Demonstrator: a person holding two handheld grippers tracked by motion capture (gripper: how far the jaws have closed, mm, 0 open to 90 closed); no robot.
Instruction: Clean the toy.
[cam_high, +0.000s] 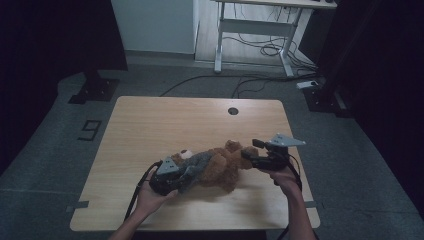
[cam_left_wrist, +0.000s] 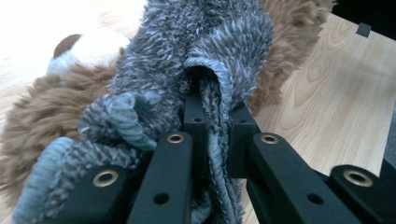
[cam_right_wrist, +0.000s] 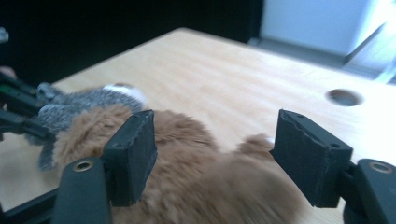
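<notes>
Scene: a person stands at a light wooden table (cam_high: 150, 125) and holds 1 two-jaw gripper in each hand.
Toy: a brown plush toy (cam_high: 220, 167) lies on its side near the front middle of the table, between the 2 grippers.
Garment: a grey fuzzy cloth (cam_high: 196, 167) wraps the toy's left part; a white muzzle with a dark nose (cam_high: 186, 153) shows just above it.
Left gripper (cam_high: 172, 176): low at the toy's left end, its jaws pinched tight on a fold of the grey cloth.
Left gripper view: the 2 black jaws squeeze the ribbed edge of the cloth (cam_left_wrist: 212, 93), with brown fur on both sides and bare wood to the right.
Right gripper (cam_high: 250, 150): at the toy's right end, raised a little above it, jaws wide apart and holding nothing.
Right gripper view: the 2 black pads (cam_right_wrist: 133, 154) stand apart over the blurred brown fur (cam_right_wrist: 210, 186), not pressing it.
Table hole (cam_high: 233, 111): a round dark hole near the far edge, well apart from the toy.
</notes>
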